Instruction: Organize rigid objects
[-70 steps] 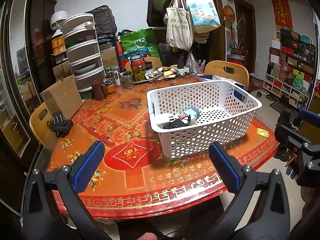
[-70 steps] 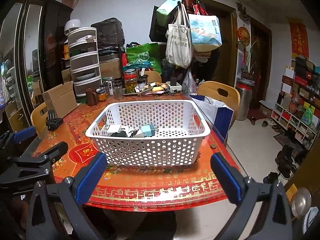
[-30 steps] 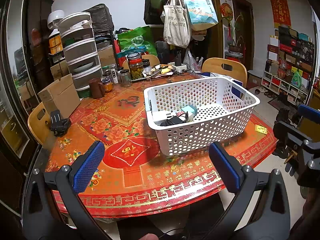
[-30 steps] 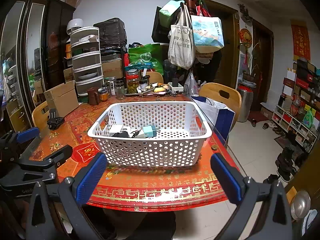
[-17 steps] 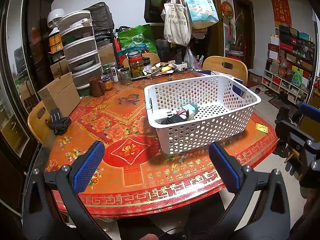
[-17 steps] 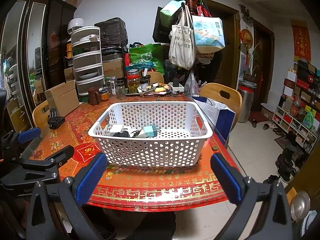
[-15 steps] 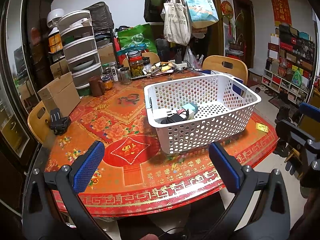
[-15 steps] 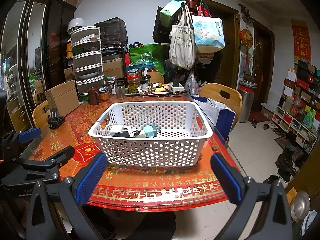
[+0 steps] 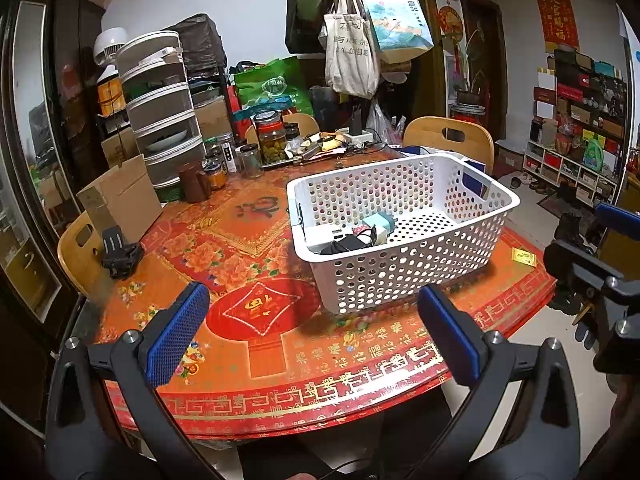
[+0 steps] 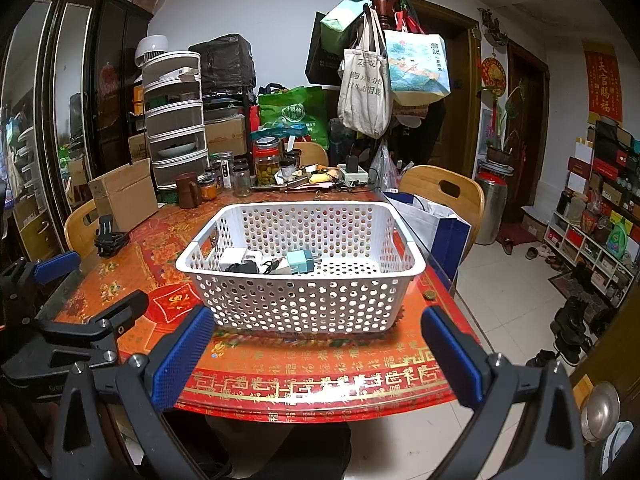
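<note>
A white perforated basket [image 9: 472,248] [image 10: 304,300] stands on the red patterned table. Inside lie a teal plug adapter [image 9: 379,225] [image 10: 301,261], white chargers [image 10: 239,257] and a black cable bundle [image 9: 345,245]. My left gripper [image 9: 314,334] is open and empty, held back over the table's near edge, left of the basket. My right gripper [image 10: 316,350] is open and empty, held in front of the basket's near wall. Each gripper shows at the side of the other's view.
A black clip-like object [image 9: 119,254] lies at the table's left edge by a cardboard box [image 9: 120,202]. Jars, a brown mug [image 9: 194,186] and drawers crowd the back. Wooden chairs [image 10: 444,192] and a blue-white bag [image 10: 434,218] stand around. A small yellow card [image 9: 524,257] lies right.
Both grippers stay open and nearly still. The views drift slightly; the basket and its contents have not moved.
</note>
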Available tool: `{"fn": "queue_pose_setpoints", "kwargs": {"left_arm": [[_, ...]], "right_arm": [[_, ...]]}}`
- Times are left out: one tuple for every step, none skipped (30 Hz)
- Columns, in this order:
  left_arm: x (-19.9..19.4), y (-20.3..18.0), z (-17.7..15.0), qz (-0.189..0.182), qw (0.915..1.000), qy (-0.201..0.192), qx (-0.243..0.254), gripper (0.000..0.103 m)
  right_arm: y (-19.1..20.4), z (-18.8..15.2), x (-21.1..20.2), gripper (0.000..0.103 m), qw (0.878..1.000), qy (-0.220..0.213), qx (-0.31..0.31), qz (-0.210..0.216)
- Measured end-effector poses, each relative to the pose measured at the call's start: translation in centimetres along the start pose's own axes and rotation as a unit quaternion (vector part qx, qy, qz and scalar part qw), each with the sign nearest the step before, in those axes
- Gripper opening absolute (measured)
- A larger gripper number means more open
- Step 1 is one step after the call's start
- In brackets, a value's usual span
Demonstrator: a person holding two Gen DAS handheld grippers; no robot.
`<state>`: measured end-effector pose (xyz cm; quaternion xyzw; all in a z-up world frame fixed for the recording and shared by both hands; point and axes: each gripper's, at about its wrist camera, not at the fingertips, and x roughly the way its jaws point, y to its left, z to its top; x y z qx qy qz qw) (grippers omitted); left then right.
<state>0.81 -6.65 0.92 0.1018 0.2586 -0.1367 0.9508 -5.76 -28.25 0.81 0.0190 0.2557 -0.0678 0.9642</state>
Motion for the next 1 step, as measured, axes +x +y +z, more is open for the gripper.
{"fn": "queue_pose_setpoints", "kwargs": {"left_arm": [[-0.03, 0.11, -0.06, 0.000, 1.0000, 0.000, -0.001, 0.103]], "right_arm": [[-0.01, -0.01, 0.00, 0.103, 1.000, 0.000, 0.000, 0.001]]}}
